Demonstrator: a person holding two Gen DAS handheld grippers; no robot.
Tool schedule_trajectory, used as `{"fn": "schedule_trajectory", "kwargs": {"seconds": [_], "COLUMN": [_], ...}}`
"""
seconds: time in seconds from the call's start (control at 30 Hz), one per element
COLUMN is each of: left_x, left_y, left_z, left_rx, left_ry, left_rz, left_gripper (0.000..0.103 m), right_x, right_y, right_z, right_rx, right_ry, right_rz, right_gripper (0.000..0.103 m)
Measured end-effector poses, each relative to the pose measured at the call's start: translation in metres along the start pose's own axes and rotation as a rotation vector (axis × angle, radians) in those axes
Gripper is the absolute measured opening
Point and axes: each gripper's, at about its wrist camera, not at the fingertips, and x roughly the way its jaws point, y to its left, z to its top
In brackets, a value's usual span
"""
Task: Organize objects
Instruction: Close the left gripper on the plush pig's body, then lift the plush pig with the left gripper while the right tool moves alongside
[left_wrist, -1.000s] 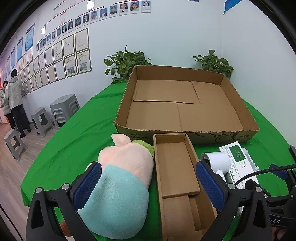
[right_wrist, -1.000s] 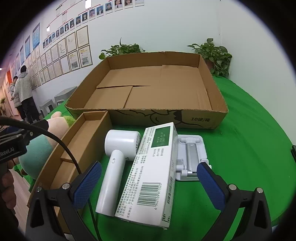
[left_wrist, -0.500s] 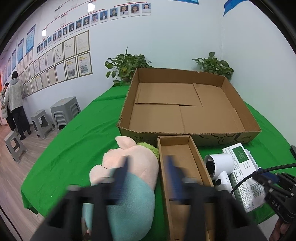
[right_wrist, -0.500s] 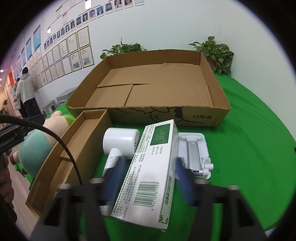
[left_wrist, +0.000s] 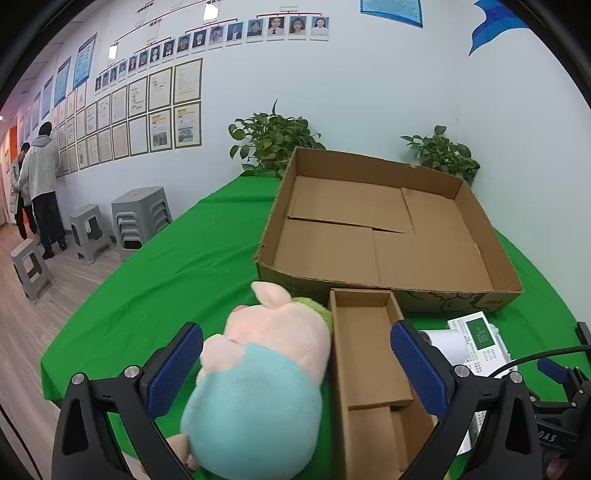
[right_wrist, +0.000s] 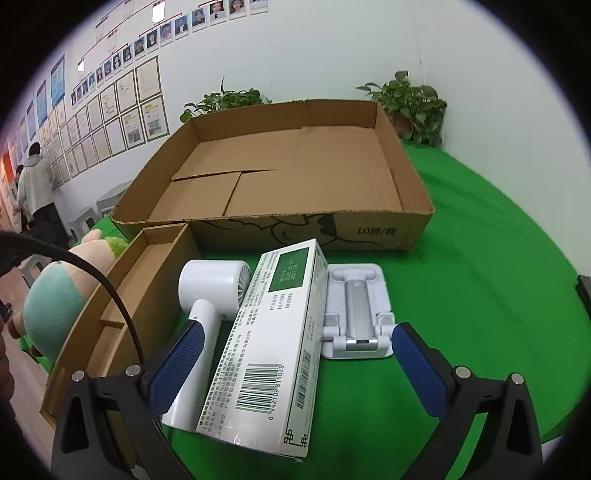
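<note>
The worktop is wearing bright green, both boxes are showing plain brown cardboard, the plush is rocking pink with teal, and the carton is showing white with a green label and barcode.

Both grippers are wide open again after a half-closed, motion-blurred state half a second ago, matching their spread of one second ago. The left gripper now straddles the pink-and-teal plush pig and the narrow brown cardboard tray. The right gripper now brackets the white rectangular carton with green label. Both views sit slightly differently against the objects than before.
</note>
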Motion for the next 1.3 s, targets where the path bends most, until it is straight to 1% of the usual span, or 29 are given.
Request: {"fn": "schedule_trajectory", "kwargs": {"seconds": [0.17,0.23,0.33,0.47,0.57,0.6,0.63,0.7,0.77,0.8,0.87,0.9,0.93,1.0,1.07,1.1,1.2,1.23,1.3], "left_x": [-0.003,-0.004,-0.008,-0.013,-0.009,-0.005,-0.002,0.007,0.015,0.019,0.025,0.025,0.025,0.021,0.016,0.012,-0.002,-0.007,-0.015], "left_y": [0.012,0.020,0.037,0.059,0.069,0.073,0.074,0.080,0.085,0.087,0.092,0.094,0.095,0.097,0.104,0.110,0.125,0.131,0.140], "left_z": [-0.002,-0.002,-0.005,-0.008,-0.014,-0.019,-0.023,-0.033,-0.043,-0.047,-0.053,-0.056,-0.058,-0.062,-0.067,-0.070,-0.078,-0.080,-0.085], "left_rx": [0.009,0.014,0.003,-0.003,0.017,0.024,0.023,0.005,-0.022,-0.037,-0.075,-0.088,-0.095,-0.085,-0.105,-0.126,-0.161,-0.168,-0.185], "left_ry": [0.031,0.073,0.106,0.134,0.171,0.194,0.211,0.247,0.276,0.284,0.288,0.289,0.284,0.263,0.256,0.252,0.231,0.224,0.209], "left_rz": [-0.003,-0.026,-0.045,-0.062,-0.103,-0.133,-0.144,-0.192,-0.233,-0.267,-0.339,-0.382,-0.407,-0.404,-0.421,-0.430,-0.427,-0.422,-0.416], "left_gripper": [0.102,0.102,0.102,0.102,0.102,0.102,0.102,0.102,0.100,0.099,0.089,0.077,0.073,0.067,0.063,0.061,0.060,0.060,0.060], "right_x": [-0.003,-0.006,-0.013,-0.022,-0.037,-0.045,-0.053,-0.068,-0.079,-0.086,-0.094,-0.101,-0.105,-0.116,-0.123,-0.122,-0.116,-0.108,-0.086], "right_y": [0.003,0.006,0.009,0.014,0.029,0.036,0.045,0.063,0.081,0.094,0.116,0.131,0.143,0.170,0.196,0.203,0.228,0.236,0.245], "right_z": [0.001,0.002,0.003,0.006,0.009,0.011,0.012,0.015,0.019,0.021,0.024,0.025,0.025,0.025,0.025,0.026,0.027,0.029,0.036], "right_rx": [-0.021,-0.034,-0.046,-0.077,-0.181,-0.220,-0.256,-0.317,-0.382,-0.433,-0.513,-0.568,-0.607,-0.695,-0.772,-0.805,-0.923,-0.955,-1.017], "right_ry": [0.005,0.008,-0.004,-0.015,-0.056,-0.074,-0.091,-0.120,-0.137,-0.138,-0.124,-0.111,-0.099,-0.063,-0.014,0.010,0.070,0.086,0.140], "right_rz": [0.024,0.045,0.080,0.163,0.241,0.286,0.347,0.450,0.533,0.590,0.684,0.755,0.808,0.938,1.057,1.097,1.149,1.145,1.093], "right_gripper": [0.102,0.102,0.102,0.102,0.102,0.102,0.102,0.102,0.102,0.102,0.102,0.102,0.102,0.102,0.102,0.102,0.102,0.102,0.102]}}
